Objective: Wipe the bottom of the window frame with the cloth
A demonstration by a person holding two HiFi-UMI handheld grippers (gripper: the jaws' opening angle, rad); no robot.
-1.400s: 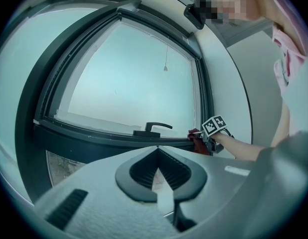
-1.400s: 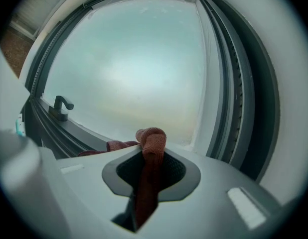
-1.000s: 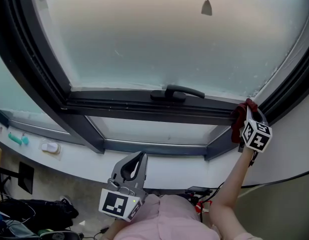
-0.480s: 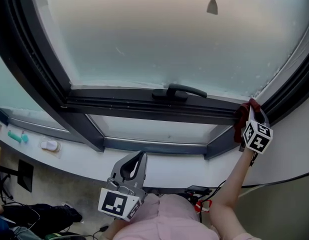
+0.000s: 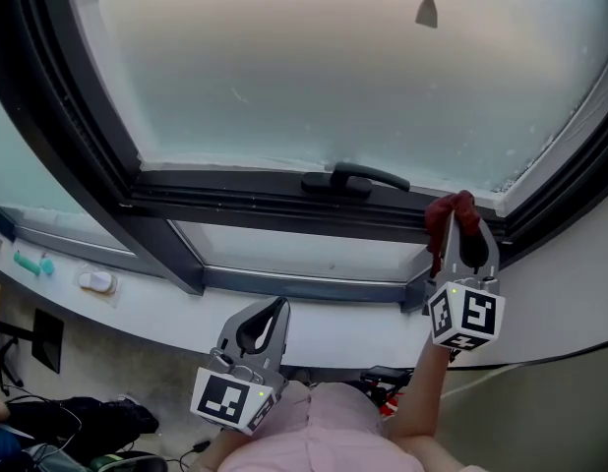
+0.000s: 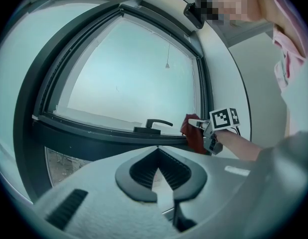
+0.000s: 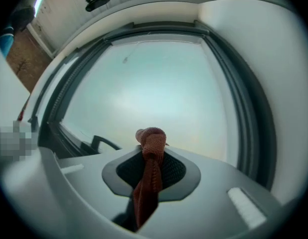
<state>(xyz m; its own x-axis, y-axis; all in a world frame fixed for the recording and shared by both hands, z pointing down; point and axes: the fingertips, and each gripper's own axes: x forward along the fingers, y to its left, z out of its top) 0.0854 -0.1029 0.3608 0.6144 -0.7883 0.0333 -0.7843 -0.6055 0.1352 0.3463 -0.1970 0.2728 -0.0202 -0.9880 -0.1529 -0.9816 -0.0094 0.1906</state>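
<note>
In the head view the right gripper reaches up at about 4 o'clock, clamped on a red cloth whose bunched end sits at the right end of the dark window frame, at 3 o'clock from the handle; whether cloth and rail touch cannot be told. The left gripper hangs low at 6 o'clock, well apart from the frame. In the left gripper view its jaws are closed together with nothing between them, and at 2 o'clock beyond them the cloth shows just beside the frame's lower right corner, right of the handle. In the right gripper view the jaws pinch the cloth, which bulges in a knot above the tips at 12 o'clock and trails down toward 6 o'clock; the handle lies at 9 o'clock.
</note>
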